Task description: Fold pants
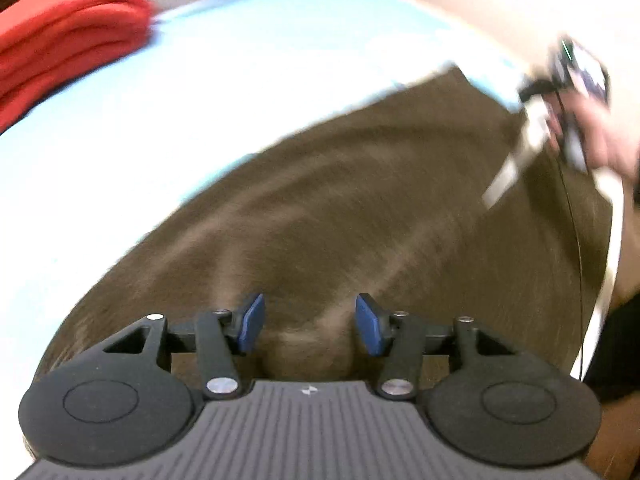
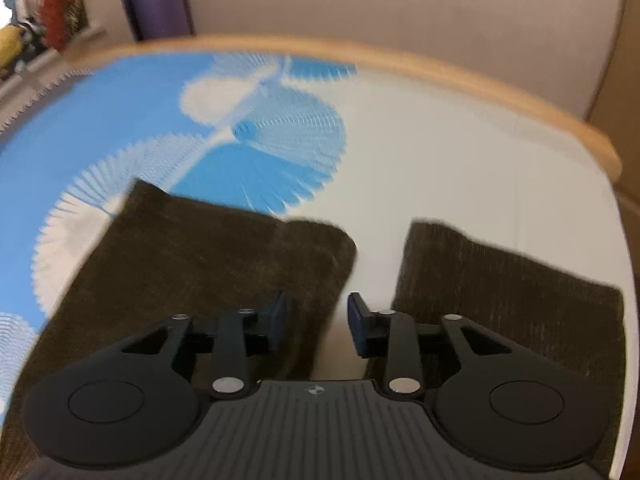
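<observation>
Left wrist view showed the left gripper (image 1: 310, 322) spread and empty above brown pants (image 1: 340, 208) lying flat for folding, while the right gripper (image 2: 316, 322), also spread, hovered between the legs.

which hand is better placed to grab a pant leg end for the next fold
Right, probably. The right tool hangs open just above the gap between the two leg ends of the brown pants. The left tool, also open, is over the broad middle, no edge nearby.
</observation>
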`<state>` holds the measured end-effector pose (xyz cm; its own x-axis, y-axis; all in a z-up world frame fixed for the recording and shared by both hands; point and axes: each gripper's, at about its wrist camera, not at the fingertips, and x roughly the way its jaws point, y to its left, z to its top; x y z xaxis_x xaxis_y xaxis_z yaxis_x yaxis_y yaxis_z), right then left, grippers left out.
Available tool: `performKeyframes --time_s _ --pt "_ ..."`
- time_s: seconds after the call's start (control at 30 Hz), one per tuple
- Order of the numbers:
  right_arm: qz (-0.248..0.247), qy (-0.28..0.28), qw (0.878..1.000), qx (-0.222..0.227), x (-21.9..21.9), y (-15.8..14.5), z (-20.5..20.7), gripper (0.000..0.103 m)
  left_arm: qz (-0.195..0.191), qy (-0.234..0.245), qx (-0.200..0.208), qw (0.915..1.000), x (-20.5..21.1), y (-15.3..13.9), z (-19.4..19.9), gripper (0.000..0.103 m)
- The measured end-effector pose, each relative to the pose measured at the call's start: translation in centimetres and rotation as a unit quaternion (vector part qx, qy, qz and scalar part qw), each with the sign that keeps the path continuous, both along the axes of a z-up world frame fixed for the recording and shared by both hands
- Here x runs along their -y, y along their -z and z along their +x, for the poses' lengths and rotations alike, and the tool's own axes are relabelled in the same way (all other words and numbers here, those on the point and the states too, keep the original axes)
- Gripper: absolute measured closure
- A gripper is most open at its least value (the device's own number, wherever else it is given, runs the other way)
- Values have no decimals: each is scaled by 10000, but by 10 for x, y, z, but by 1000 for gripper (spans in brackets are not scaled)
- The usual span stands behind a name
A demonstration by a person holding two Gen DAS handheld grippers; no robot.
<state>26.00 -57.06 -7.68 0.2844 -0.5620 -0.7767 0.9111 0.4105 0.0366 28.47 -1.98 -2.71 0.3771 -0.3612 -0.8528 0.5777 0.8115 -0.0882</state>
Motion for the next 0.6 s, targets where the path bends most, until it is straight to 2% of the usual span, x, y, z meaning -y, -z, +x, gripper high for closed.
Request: performKeyframes --time_s 0.07,0.13,0.17,0.27,0.3,0.4,0.47,0.53,0.6 --pt "-222 -491 9985 -20 -20 -7 7 60 -86 -534 73 9985 -32 -5 7 39" --pt "-416 -1051 9935 -107 -42 -17 17 60 103 -1033 193 9944 -65 -7 9 38" --pt "-565 -1263 9904 -29 -56 -27 18 60 178 -1246 237 9918 -82 -7 10 37" --pt "-875 -2021 9745 432 -96 -67 18 60 370 -1945 291 9798 -133 0 10 25" --pt "-897 -2340 9664 574 -111 -82 15 60 463 -2179 307 9744 -148 4 10 21" --pt "-663 -3118 9426 996 -148 -119 -2 57 783 -2910 305 9530 -191 18 11 20" --pt "-459 -3632 9226 1217 -173 -141 -21 55 761 -3212 189 9438 -214 26 10 18" --pt "-479 -4004 9043 1399 -197 -156 -41 54 570 -3317 -87 9416 -229 40 8 18" --pt "-751 -4317 8871 1449 -221 -159 -65 54 328 -3246 -356 9446 -235 54 8 18"
